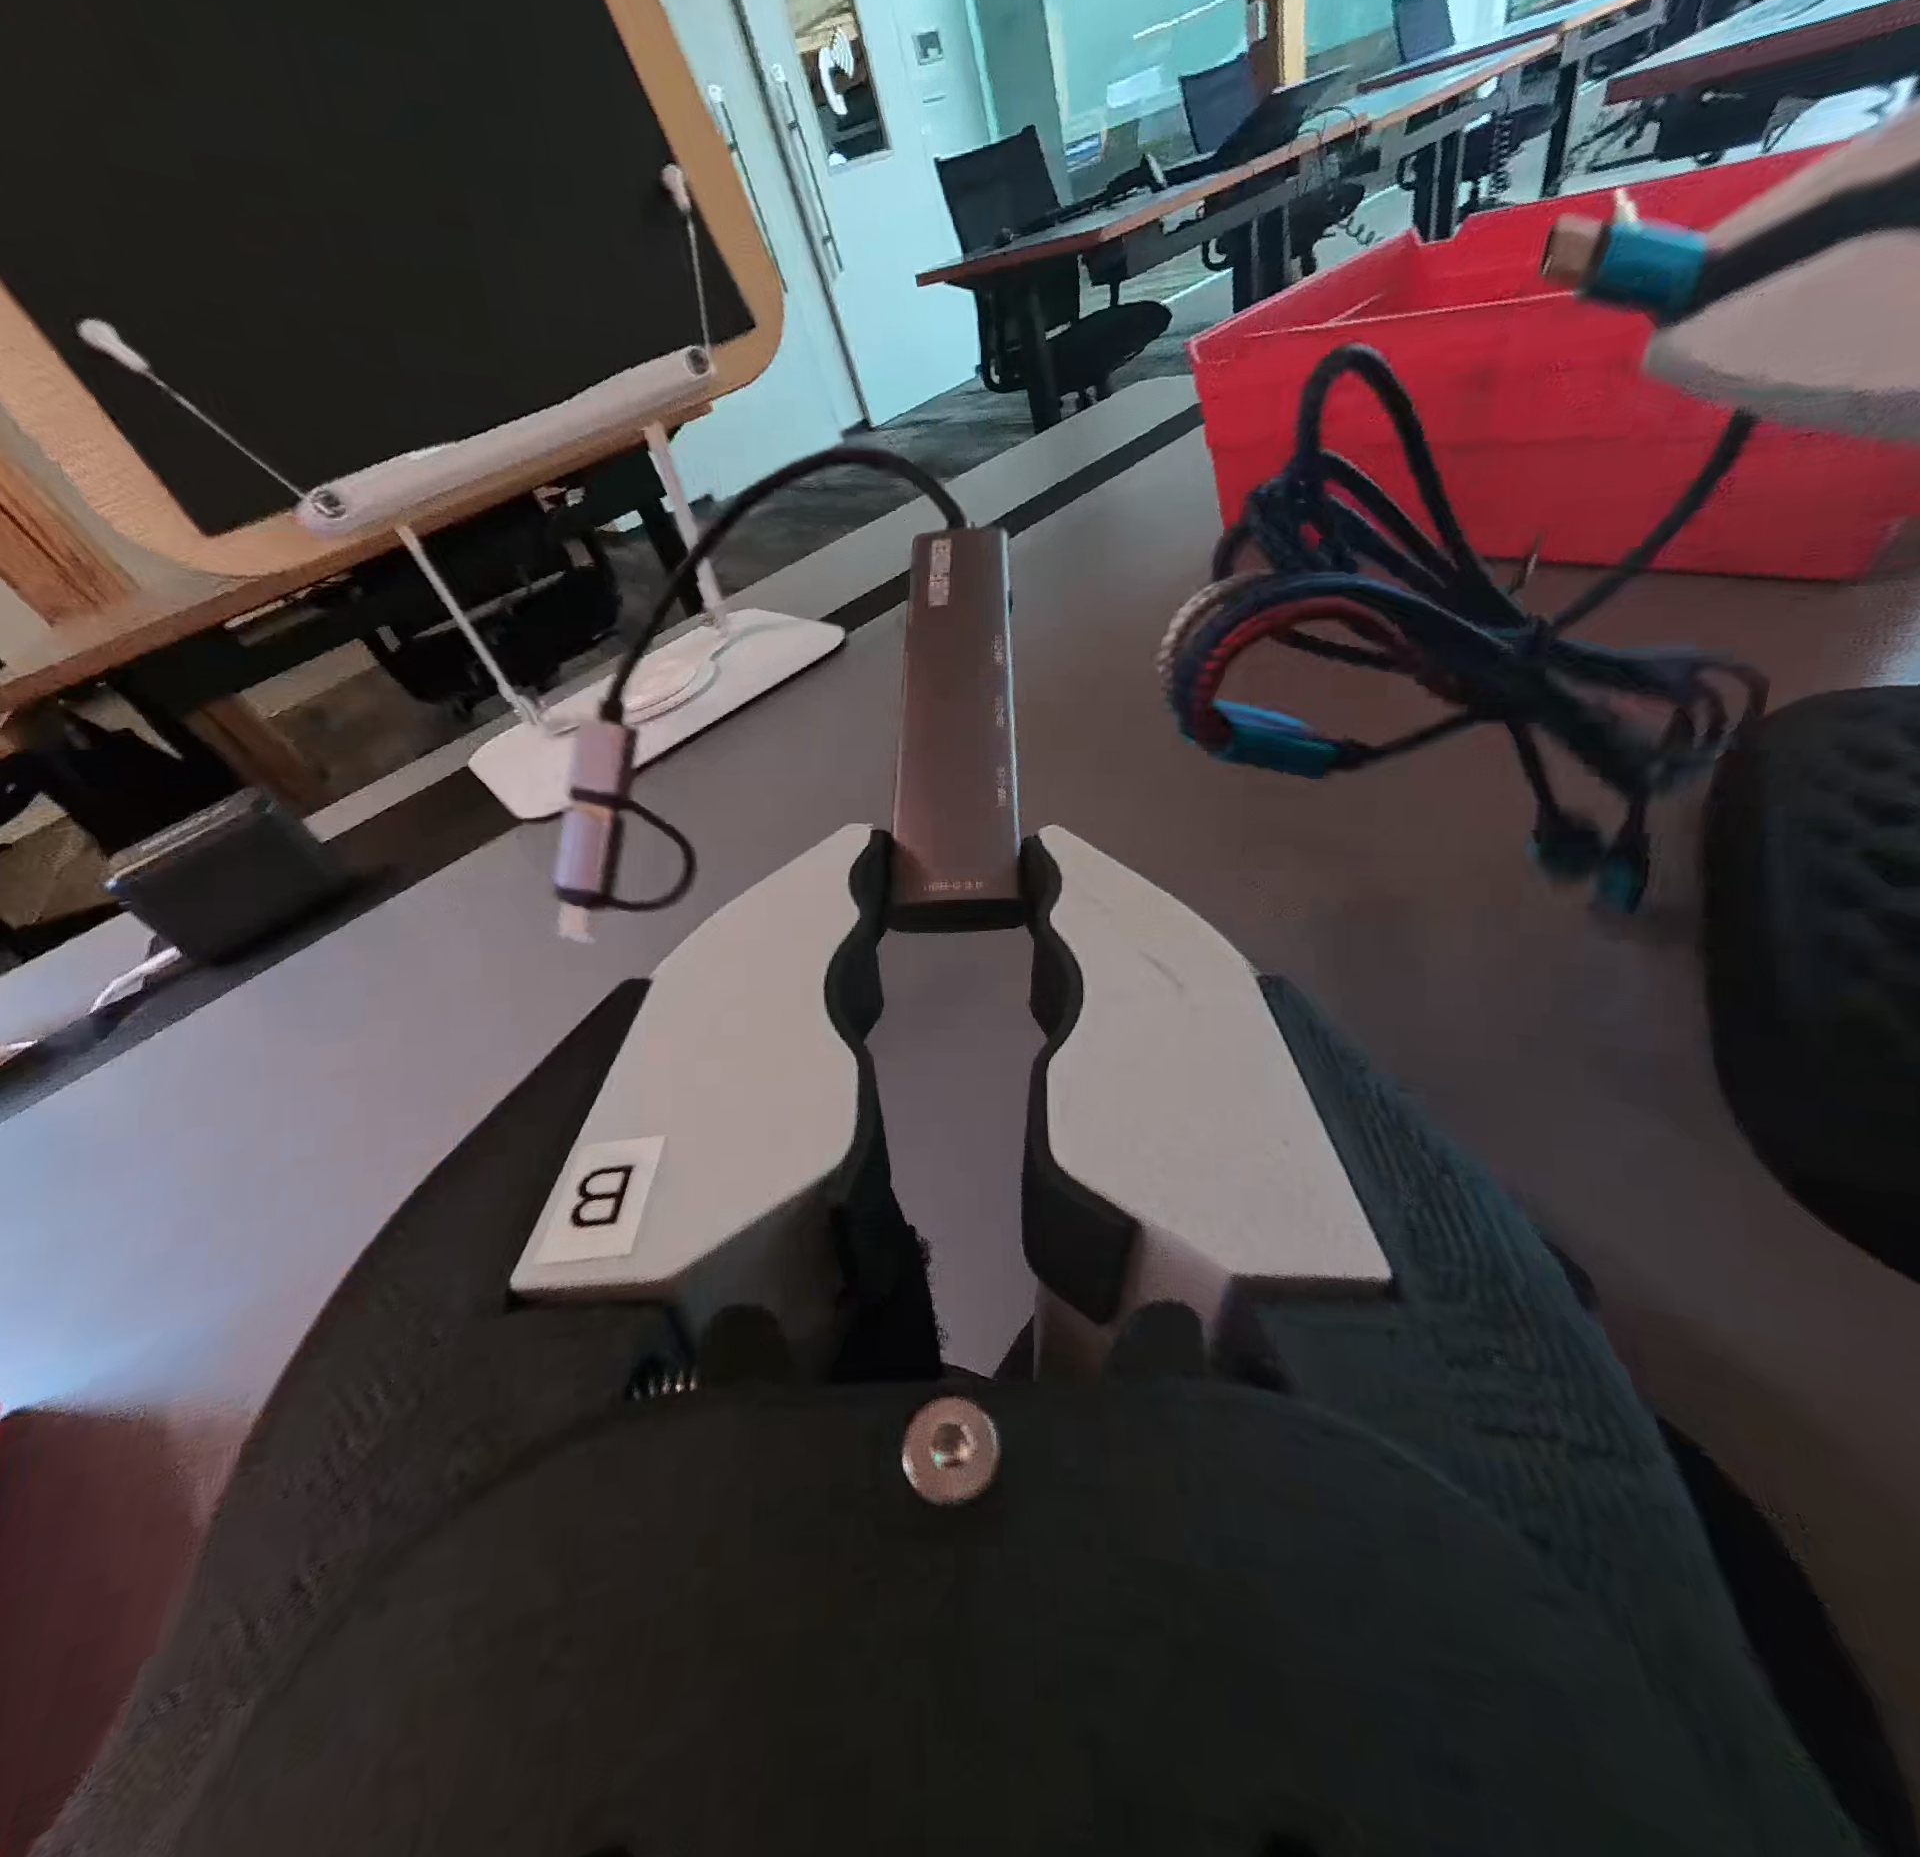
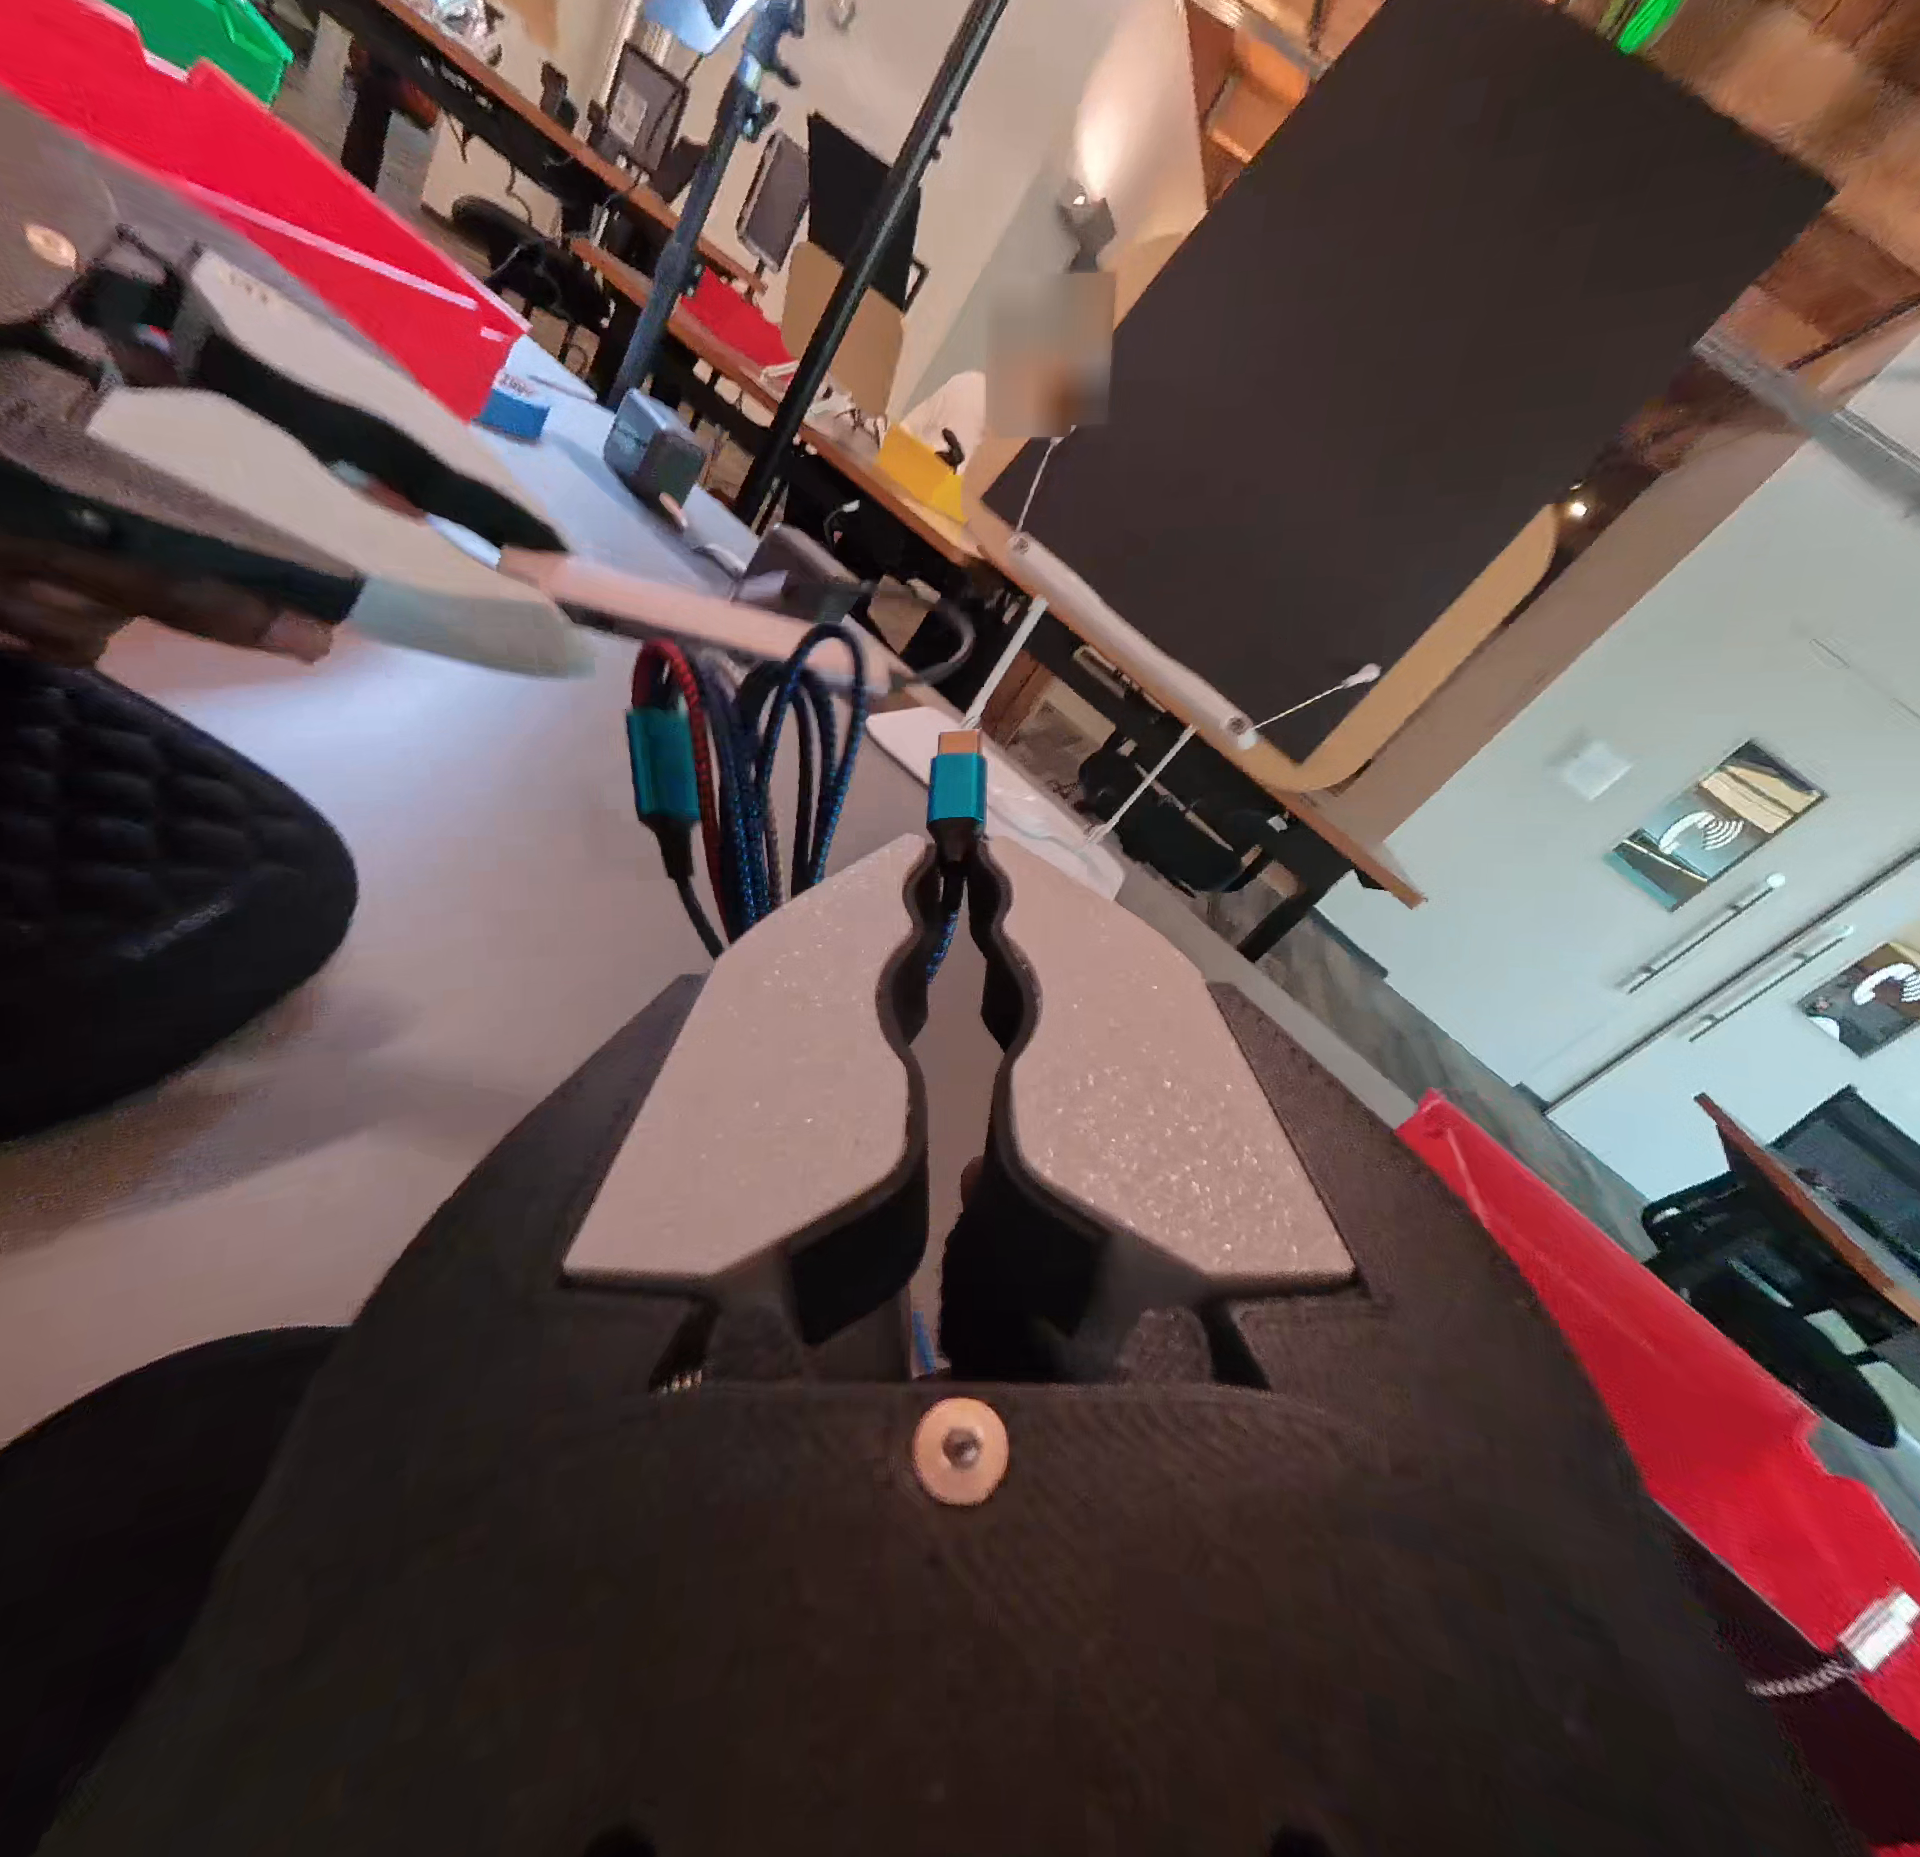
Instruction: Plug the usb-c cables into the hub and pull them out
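Nearest in the left wrist view, the left gripper (image 1: 954,888) has its jaws closed narrowly on the near end of the hub (image 1: 954,737), a slim dark grey bar held above the desk (image 1: 312,1132) and pointing away; its short black lead (image 1: 727,560) arcs off the far end and hangs down to a pale plug adapter (image 1: 587,831). In the right wrist view, the right gripper (image 2: 958,872) has its jaws pinched nearly together on a blue braided cable (image 2: 940,940) just behind its teal plug (image 2: 954,784), whose metal tip stands free and unplugged, well apart from the hub. Just beyond, a bundle of cables (image 1: 1455,644), blue and red braid with more teal plugs, lies loose on the desk. The likeliest trouble from here is misalignment: the plug is gripped by the soft cable rather than its rigid shell, so it may swivel or bend against the port instead of seating. The hub is held only at one end, so a push could lever it in the jaws or slide it out. The held cable may also drag the bundle. Farther back stands a red bin (image 1: 1558,457); its inside is not visible, so what it holds cannot be told.
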Demonstrator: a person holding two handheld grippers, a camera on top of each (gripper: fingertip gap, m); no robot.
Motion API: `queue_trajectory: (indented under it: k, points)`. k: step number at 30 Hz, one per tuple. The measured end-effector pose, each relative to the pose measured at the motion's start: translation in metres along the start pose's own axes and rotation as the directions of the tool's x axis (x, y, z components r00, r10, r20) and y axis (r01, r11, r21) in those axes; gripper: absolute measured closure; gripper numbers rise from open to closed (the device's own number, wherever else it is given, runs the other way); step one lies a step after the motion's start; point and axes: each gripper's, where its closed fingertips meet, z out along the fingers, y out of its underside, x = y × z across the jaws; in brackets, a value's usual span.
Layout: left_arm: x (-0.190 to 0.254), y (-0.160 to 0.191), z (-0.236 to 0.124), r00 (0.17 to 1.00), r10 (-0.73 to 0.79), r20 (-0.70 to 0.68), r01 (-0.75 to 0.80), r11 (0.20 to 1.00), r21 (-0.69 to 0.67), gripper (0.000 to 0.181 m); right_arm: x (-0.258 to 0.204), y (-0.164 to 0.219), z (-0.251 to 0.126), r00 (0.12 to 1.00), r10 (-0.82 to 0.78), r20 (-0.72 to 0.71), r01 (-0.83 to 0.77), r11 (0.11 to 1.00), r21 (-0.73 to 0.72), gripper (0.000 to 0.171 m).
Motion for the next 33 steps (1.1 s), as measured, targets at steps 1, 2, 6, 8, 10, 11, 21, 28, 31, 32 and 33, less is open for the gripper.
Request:
queue_trajectory:
  k: [1, 2, 6, 8, 10, 11, 21, 28, 31, 32, 33]
  points:
    - [0.000, -0.001, 0.000, 1.000, -0.006, -0.004, 0.006, 1.000, 0.006, 0.157, 0.008, -0.005, -0.004, 1.000, 0.026, 0.001, -0.026, 0.999, 0.021, 0.167]
    - [-0.001, -0.002, -0.001, 1.000, -0.011, -0.002, 0.011, 1.000, 0.014, 0.157, 0.016, -0.011, -0.008, 0.998, 0.062, 0.003, -0.062, 0.997, 0.050, 0.167]
    - [-0.002, -0.003, -0.005, 0.999, -0.033, -0.008, 0.034, 0.999, 0.034, 0.157, 0.062, -0.028, -0.030, 0.991, 0.106, -0.079, -0.096, 0.988, 0.121, 0.167]
    - [-0.001, -0.002, -0.005, 1.000, -0.027, -0.007, 0.027, 0.999, 0.030, 0.156, 0.095, -0.041, -0.047, 0.983, 0.105, -0.148, -0.080, 0.982, 0.169, 0.167]
    - [0.001, -0.003, -0.004, 1.000, -0.014, -0.010, 0.014, 0.999, 0.029, 0.156, 0.134, -0.051, -0.064, 0.971, 0.079, -0.226, -0.036, 0.982, 0.187, 0.167]
    - [0.002, -0.003, -0.004, 1.000, -0.012, -0.015, 0.012, 1.000, 0.029, 0.156, 0.153, -0.054, -0.073, 0.962, 0.055, -0.266, -0.005, 0.983, 0.185, 0.167]
    - [0.003, -0.001, -0.003, 1.000, -0.019, -0.025, 0.019, 1.000, 0.021, 0.156, 0.234, 0.063, -0.070, 0.999, -0.026, -0.037, 0.023, 0.997, -0.077, 0.166]
    - [0.004, 0.001, -0.001, 0.999, -0.016, -0.030, 0.017, 1.000, 0.008, 0.156, 0.246, 0.178, -0.074, 1.000, 0.027, -0.014, -0.030, 0.880, -0.474, 0.166]
    - [0.005, 0.001, -0.001, 0.999, -0.016, -0.040, 0.016, 1.000, 0.004, 0.156, 0.239, 0.201, -0.076, 1.000, -0.004, -0.030, -0.014, 0.819, -0.574, 0.158]
    - [0.006, 0.001, 0.000, 0.999, -0.012, -0.043, 0.012, 1.000, 0.002, 0.156, 0.238, 0.200, -0.076, 0.999, 0.009, -0.050, -0.036, 0.817, -0.576, 0.153]
    - [0.006, 0.002, 0.000, 0.999, -0.008, -0.044, 0.008, 1.000, 0.002, 0.156, 0.238, 0.195, -0.075, 0.997, 0.033, -0.074, -0.069, 0.827, -0.558, 0.151]
